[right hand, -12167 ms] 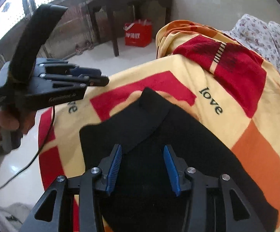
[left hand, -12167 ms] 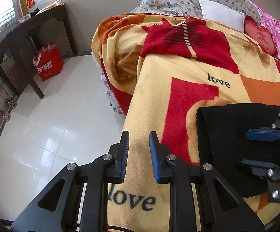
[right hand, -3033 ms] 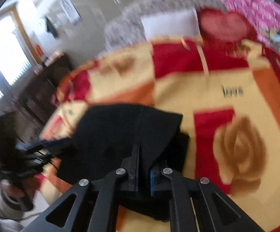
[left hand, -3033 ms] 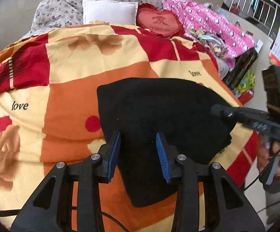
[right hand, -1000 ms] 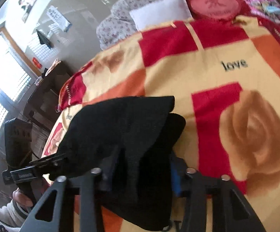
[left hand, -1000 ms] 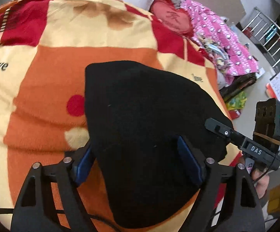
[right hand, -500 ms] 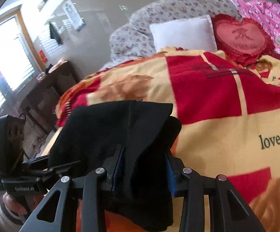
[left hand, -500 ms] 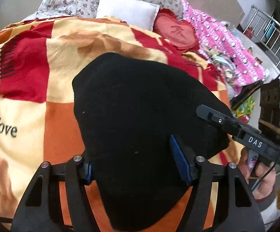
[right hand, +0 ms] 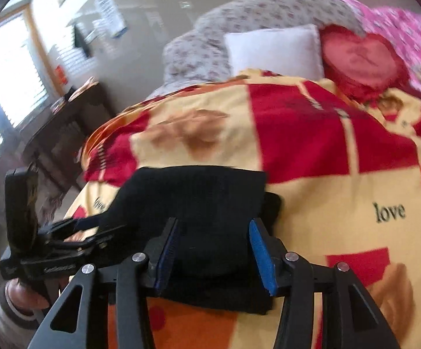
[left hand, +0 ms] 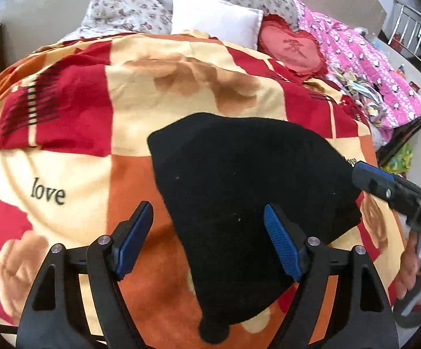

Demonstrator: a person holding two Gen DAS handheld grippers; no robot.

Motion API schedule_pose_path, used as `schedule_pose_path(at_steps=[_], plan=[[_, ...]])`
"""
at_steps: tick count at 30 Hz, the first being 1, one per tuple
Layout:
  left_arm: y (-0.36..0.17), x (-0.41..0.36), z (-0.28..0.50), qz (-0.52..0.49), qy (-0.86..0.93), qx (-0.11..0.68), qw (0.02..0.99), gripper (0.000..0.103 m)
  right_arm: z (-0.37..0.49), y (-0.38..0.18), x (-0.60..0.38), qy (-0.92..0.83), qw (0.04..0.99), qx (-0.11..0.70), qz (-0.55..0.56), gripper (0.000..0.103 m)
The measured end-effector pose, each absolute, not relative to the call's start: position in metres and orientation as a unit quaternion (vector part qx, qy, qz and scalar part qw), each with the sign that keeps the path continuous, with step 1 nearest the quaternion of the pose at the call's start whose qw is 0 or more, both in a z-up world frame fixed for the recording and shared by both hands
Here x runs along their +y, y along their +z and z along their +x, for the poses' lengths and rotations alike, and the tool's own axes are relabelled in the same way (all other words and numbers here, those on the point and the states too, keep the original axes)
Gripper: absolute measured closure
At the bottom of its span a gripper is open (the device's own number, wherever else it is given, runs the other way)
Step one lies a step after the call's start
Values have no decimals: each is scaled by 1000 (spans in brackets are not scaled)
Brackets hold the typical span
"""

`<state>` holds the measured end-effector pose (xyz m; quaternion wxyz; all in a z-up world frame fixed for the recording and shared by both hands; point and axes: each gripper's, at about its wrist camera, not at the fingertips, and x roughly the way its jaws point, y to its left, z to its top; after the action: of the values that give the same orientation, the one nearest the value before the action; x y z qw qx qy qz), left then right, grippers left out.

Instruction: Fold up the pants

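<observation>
On the bed, one patterned blanket (left hand: 181, 93) in yellow, red and orange squares covers the mattress. One pair of black pants (left hand: 239, 180), folded into a compact stack, lies on this blanket near the edge closest to both cameras.

Two handheld grippers are present.

1. Left gripper (left hand: 209, 240): the jaws are opening. Two blue pads show, one on each finger. The left pad (left hand: 132, 241) stands over bare blanket, clear of the fabric; the right pad sits over the black cloth. The pads do not press on the pants, so the grip is released.
2. Right gripper (right hand: 214, 257): the jaws are opening. Two blue pads (right hand: 261, 258) flank the near end of the folded stack, with the cloth lying between them. No clamping on the fabric shows; the grip is released.

Each gripper appears in the other's view: the right one at the right border of the left wrist view, held by one hand (left hand: 416, 264); the left one at the lower left of the right wrist view.

At the head of the bed, count one white pillow (left hand: 214, 19), one red heart-shaped cushion (left hand: 291, 49), one floral grey quilt (left hand: 129, 5) and one pink quilt (left hand: 370, 58). The word "love" is printed on the blanket, legible once in each view. One dark wooden table (right hand: 62, 122) stands beside a bright window in the right wrist view.
</observation>
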<state>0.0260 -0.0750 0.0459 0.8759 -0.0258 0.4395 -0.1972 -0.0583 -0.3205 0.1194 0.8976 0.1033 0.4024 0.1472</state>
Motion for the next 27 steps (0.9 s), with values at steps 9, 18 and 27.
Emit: schedule_pose_path(at_steps=[9, 18, 27], plan=[[26, -86, 21, -19, -173, 429, 886, 24, -59, 77, -291, 90, 895, 436, 7, 56], [38, -95, 15, 21, -149, 409, 900, 24, -64, 99, -295, 83, 906, 414, 36, 56], [46, -90, 5, 27, -120, 397, 910, 24, -60, 83, -294, 68, 902, 424, 32, 56]])
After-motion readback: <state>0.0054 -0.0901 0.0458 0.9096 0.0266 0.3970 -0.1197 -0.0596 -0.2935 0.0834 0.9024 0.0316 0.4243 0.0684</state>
